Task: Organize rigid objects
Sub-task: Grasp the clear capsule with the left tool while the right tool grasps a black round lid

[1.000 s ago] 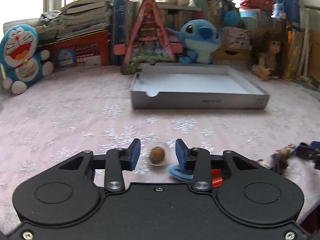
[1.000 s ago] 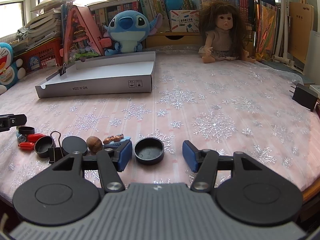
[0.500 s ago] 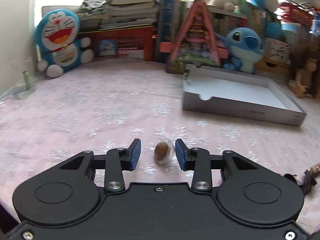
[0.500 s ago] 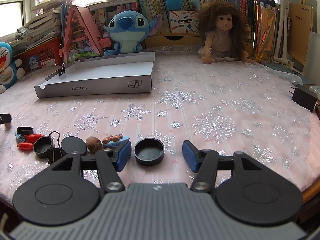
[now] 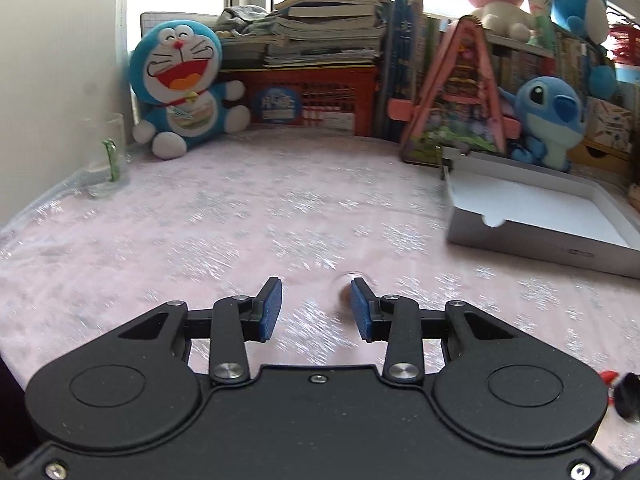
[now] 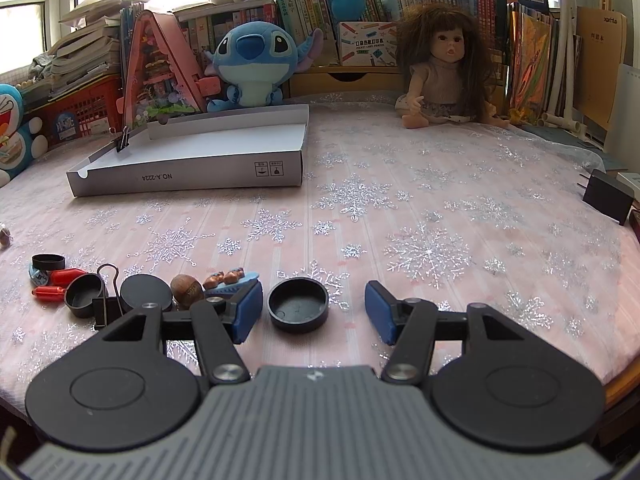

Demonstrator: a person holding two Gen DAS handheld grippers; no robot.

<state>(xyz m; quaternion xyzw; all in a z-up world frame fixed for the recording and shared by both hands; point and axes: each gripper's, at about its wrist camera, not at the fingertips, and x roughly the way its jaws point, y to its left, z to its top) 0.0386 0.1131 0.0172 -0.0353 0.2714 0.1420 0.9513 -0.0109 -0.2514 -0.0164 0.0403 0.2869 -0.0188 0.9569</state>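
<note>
My left gripper is open above the pink cloth; a small clear ball with a brown core lies blurred just inside its right finger. It also shows far left in the right wrist view. My right gripper is open around a black round cap on the table. Left of it lie a walnut, a flat black disc, a binder clip, a small black cup, red pegs and a black ring. The open grey box stands behind.
Plush toys, a doll, books and a red basket line the back edge. A glass stands at the far left. A black adapter sits at the right edge. The box also shows at right in the left wrist view.
My left gripper has swung left and away from the pile; the clear ball now sits against its right finger. The right gripper has stayed still around the black cap.
</note>
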